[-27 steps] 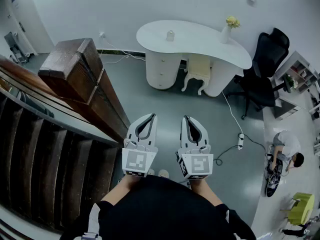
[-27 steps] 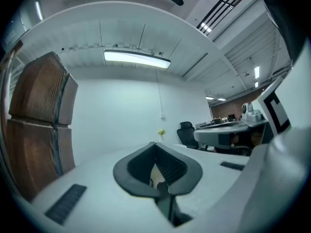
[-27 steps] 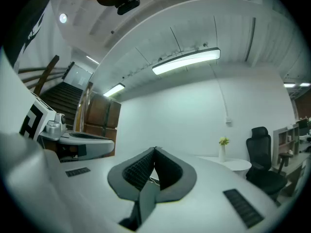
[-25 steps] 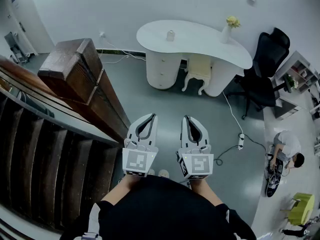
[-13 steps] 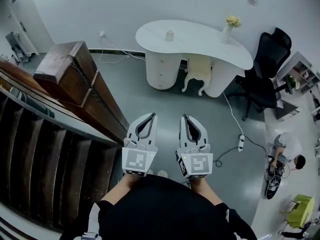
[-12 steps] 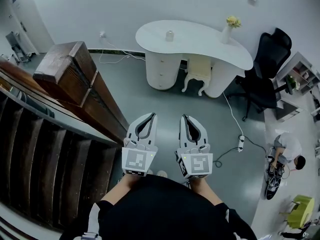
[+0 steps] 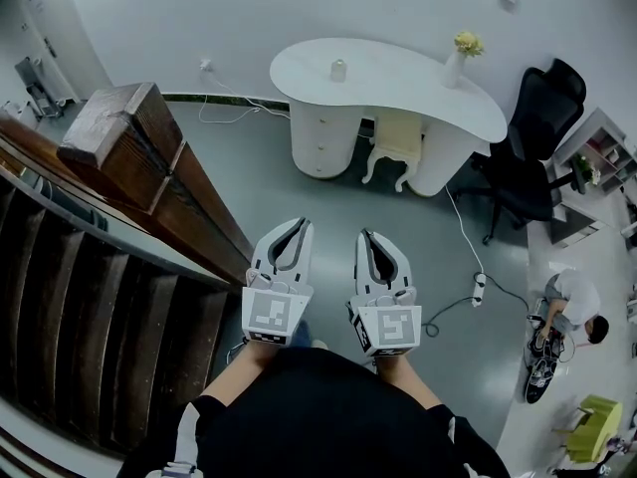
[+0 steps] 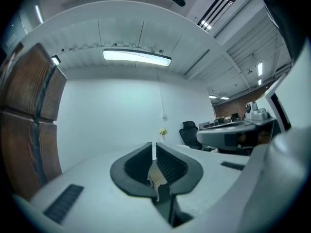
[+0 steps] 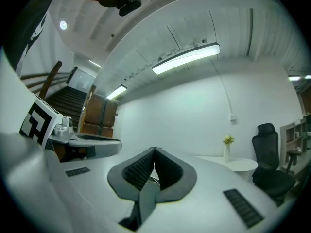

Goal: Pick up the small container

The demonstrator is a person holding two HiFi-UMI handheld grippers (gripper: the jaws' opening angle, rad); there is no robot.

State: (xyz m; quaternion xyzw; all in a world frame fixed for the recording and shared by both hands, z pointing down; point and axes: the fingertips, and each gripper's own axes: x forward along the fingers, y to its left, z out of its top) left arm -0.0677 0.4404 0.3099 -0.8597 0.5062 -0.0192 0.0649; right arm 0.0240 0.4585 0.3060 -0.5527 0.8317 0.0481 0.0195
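The small container point(image 7: 338, 69) is a pale little jar standing on the white curved desk point(image 7: 398, 90) at the far side of the room. Both grippers are held side by side in front of the person's body, well short of the desk and pointing toward it. My left gripper point(image 7: 303, 225) is shut with nothing between its jaws, and its tips point(image 8: 153, 144) meet in the left gripper view. My right gripper point(image 7: 366, 234) is also shut and empty, tips point(image 9: 154, 150) touching. The container does not show in either gripper view.
A vase of yellow flowers point(image 7: 459, 56) stands on the desk's right end, a cream stool point(image 7: 396, 143) under it. A black office chair point(image 7: 528, 137) sits right. A wooden stair post point(image 7: 119, 142) and dark stairs point(image 7: 70, 317) lie left. A power strip point(image 7: 478, 285) and a crouching person point(image 7: 567, 302) are on the floor.
The head view has shifted a little: the wooden post now sits further left and the desk slightly nearer. Both grippers keep their place and stay shut.
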